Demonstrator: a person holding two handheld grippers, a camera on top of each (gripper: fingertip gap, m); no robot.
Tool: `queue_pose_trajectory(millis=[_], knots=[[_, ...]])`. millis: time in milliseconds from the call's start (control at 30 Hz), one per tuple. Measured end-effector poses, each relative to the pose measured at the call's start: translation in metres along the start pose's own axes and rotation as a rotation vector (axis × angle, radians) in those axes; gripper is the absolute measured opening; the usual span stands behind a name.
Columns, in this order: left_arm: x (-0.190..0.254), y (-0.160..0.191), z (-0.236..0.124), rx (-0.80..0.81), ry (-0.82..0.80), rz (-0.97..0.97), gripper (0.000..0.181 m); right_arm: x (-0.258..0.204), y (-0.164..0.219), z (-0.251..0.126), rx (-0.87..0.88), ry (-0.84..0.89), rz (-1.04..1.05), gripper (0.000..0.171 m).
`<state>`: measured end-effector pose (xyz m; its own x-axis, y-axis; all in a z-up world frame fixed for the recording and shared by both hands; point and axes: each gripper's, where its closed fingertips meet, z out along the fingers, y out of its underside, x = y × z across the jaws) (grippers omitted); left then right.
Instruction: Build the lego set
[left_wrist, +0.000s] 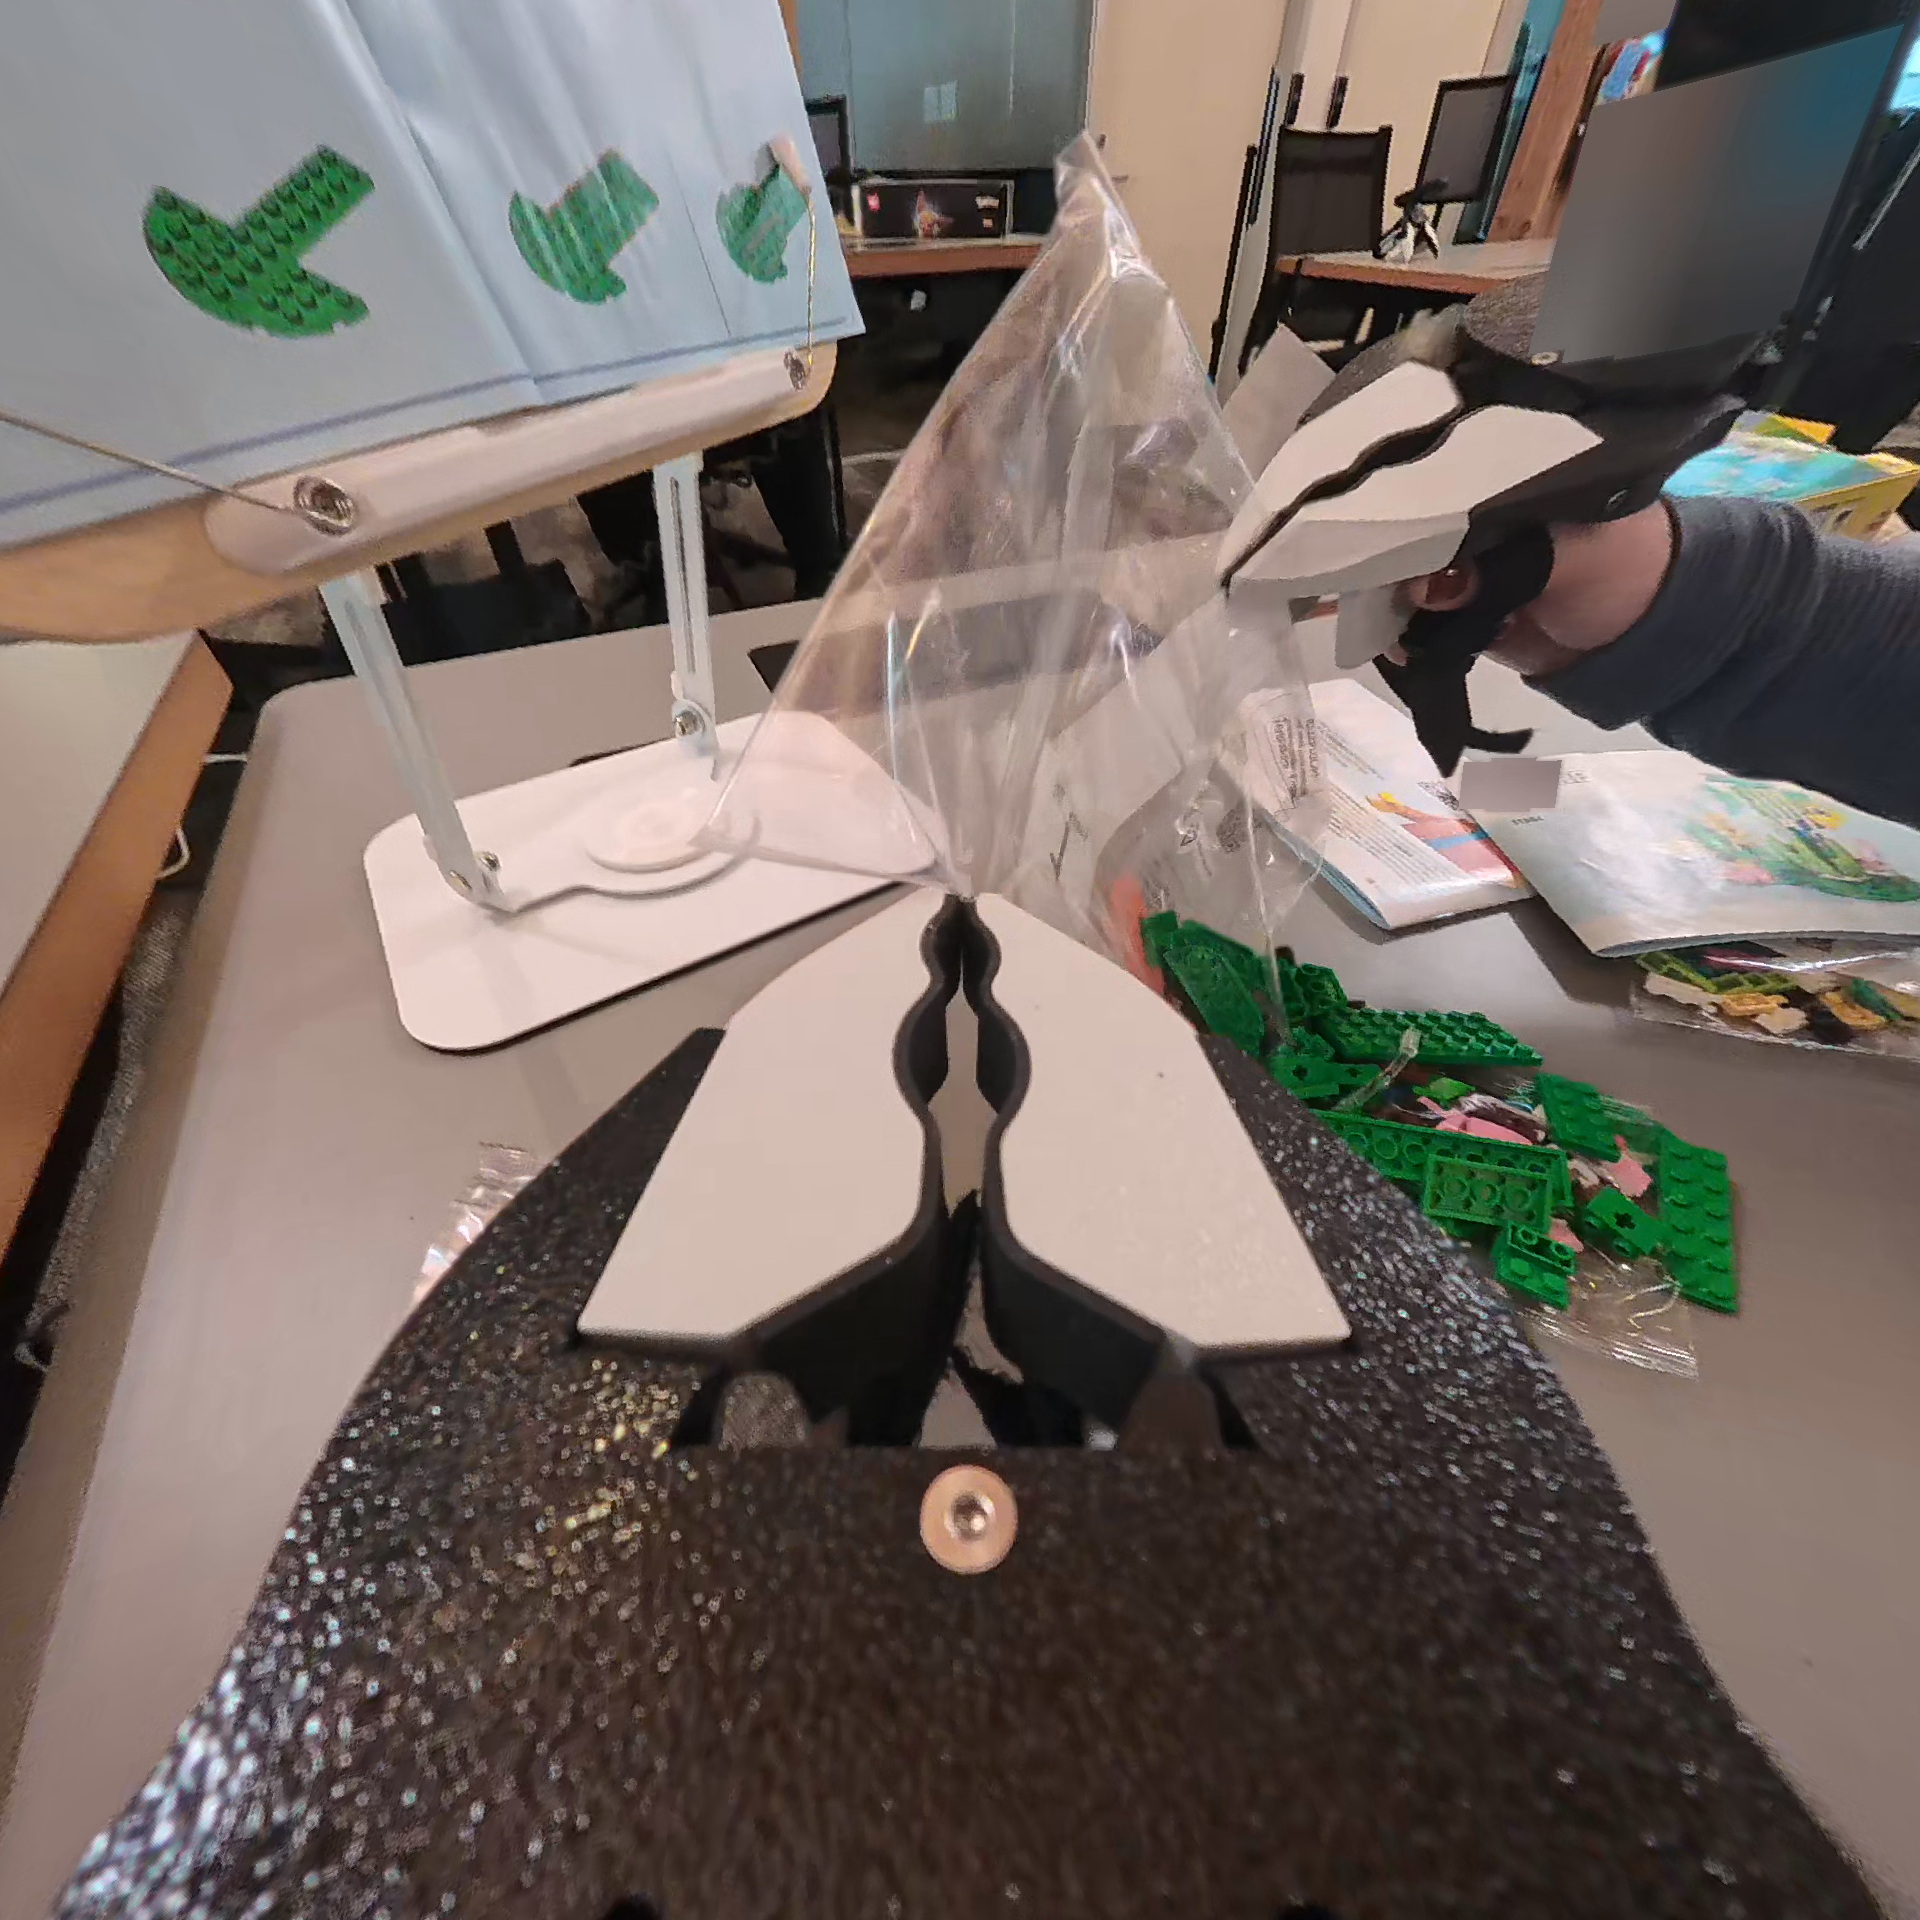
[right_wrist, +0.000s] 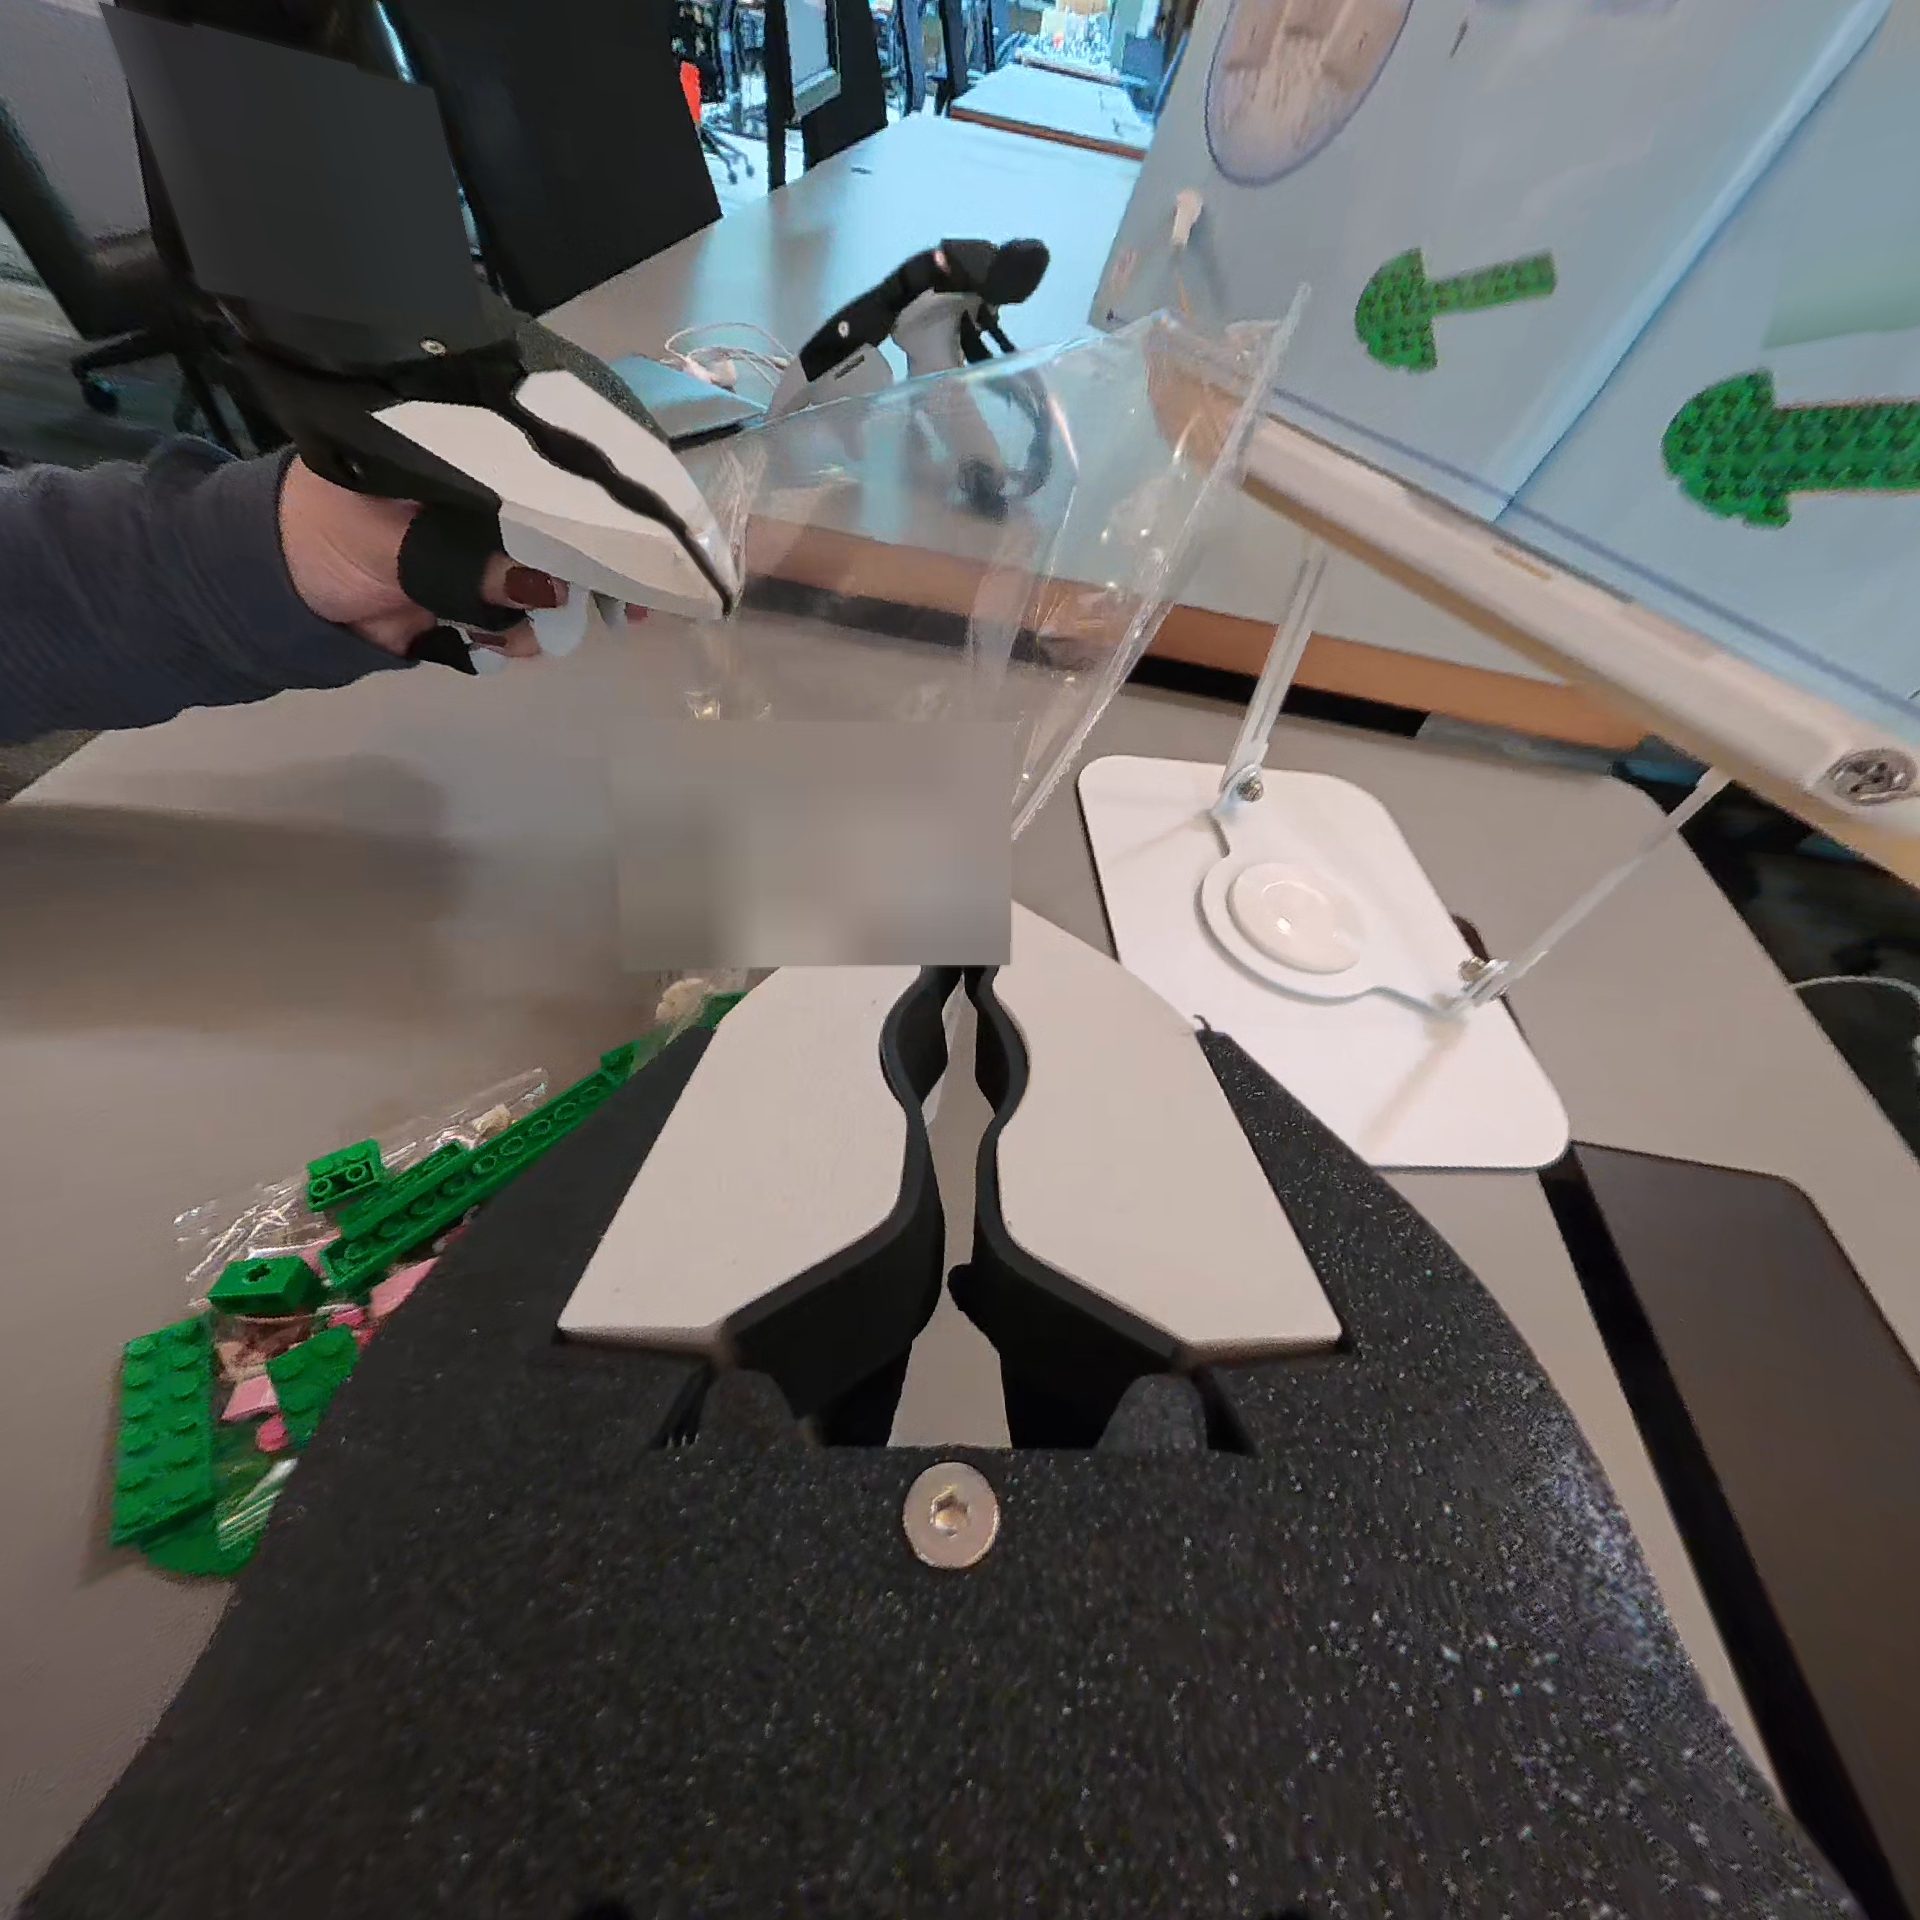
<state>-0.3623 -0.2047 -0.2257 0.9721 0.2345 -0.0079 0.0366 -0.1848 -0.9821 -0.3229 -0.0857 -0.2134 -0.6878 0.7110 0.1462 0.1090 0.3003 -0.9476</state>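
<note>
Two grippers share one clear, crinkled plastic bag (left_wrist: 1023, 582), stretched taut in the air above the grey table (left_wrist: 312, 1039). It is transparent and glossy with creases, and appears emptied. The left gripper (left_wrist: 964, 914) has its jaws together, clamped on the bag's lower corner; the right gripper (left_wrist: 1242, 561), held in a hand (left_wrist: 1579, 592) with a grey sleeve, pinches the bag's side edge with its jaws shut on the film. From the right wrist view, the right gripper's own tips (right_wrist: 964, 977) sit under a blurred patch.

Loose green lego plates and bricks (left_wrist: 1455, 1132), mixed with small pink bits, lie heaped on crumpled film near the table's right side. The bag's long axis runs steeply upward from the left gripper, its top corner pointing away toward the room.

Room is tight: the white stand base (left_wrist: 582, 894) sits just beside the bag, toward the table's far edge, carrying the pale blue instruction pages (left_wrist: 364, 187). Booklets (left_wrist: 1610, 842) lie at the far right.
</note>
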Motion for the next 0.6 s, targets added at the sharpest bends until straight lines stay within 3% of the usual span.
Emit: queue_pose_trajectory(millis=[600], knots=[[0.007, -0.033, -0.019, 0.148, -0.088, 0.197, 0.000, -0.017, -0.033, -0.015, 0.140, 0.106, -0.246, 0.000]])
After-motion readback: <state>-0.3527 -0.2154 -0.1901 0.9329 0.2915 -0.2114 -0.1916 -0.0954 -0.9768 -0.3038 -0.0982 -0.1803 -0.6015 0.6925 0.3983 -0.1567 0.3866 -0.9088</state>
